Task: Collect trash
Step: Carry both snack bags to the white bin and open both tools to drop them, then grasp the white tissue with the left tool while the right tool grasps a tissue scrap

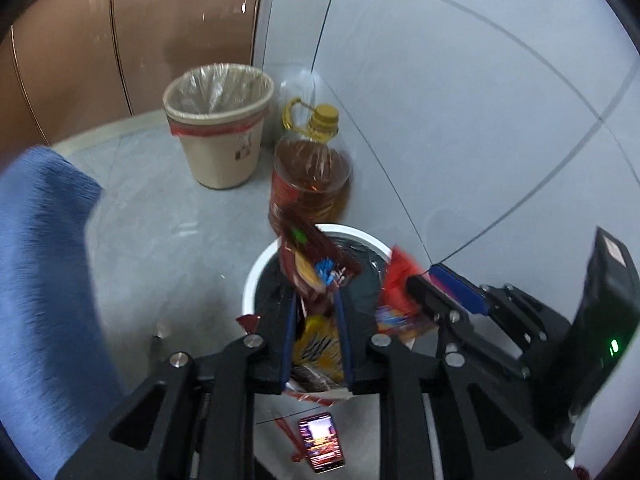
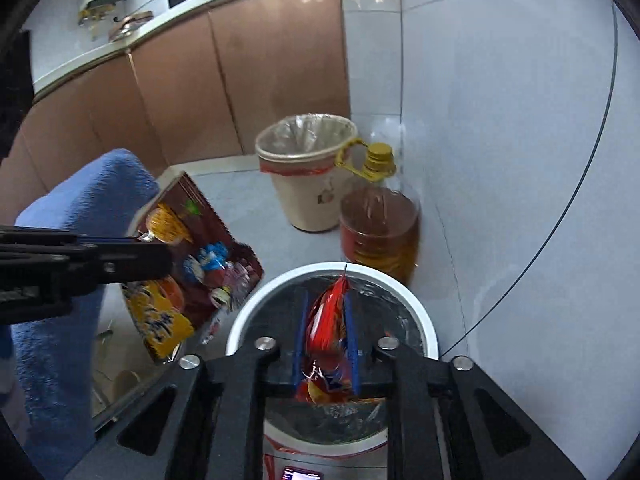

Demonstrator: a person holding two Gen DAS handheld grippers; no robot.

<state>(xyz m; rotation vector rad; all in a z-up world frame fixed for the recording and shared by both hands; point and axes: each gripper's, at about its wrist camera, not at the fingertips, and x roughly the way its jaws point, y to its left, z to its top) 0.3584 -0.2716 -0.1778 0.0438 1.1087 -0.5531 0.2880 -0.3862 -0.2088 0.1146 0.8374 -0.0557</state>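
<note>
My left gripper (image 1: pixel 316 304) is shut on a dark red and yellow snack wrapper (image 1: pixel 310 268), held over the near rim of a white bin (image 1: pixel 256 272) with a black liner. In the right wrist view this wrapper (image 2: pixel 188 264) hangs left of the bin (image 2: pixel 248 316), held by the left gripper (image 2: pixel 160 258). My right gripper (image 2: pixel 326 308) is shut on a red snack packet (image 2: pixel 326 320) directly above the bin's opening. In the left wrist view the right gripper (image 1: pixel 416 284) holds that packet (image 1: pixel 396 300) at the bin's right side.
A beige bin (image 1: pixel 218 132) with a clear liner stands by the brown cabinets, also in the right wrist view (image 2: pixel 308 176). A big oil bottle (image 1: pixel 310 168) stands beside it against the tiled wall. A blue sleeve (image 1: pixel 44 280) fills the left. A phone (image 1: pixel 321 442) lies below.
</note>
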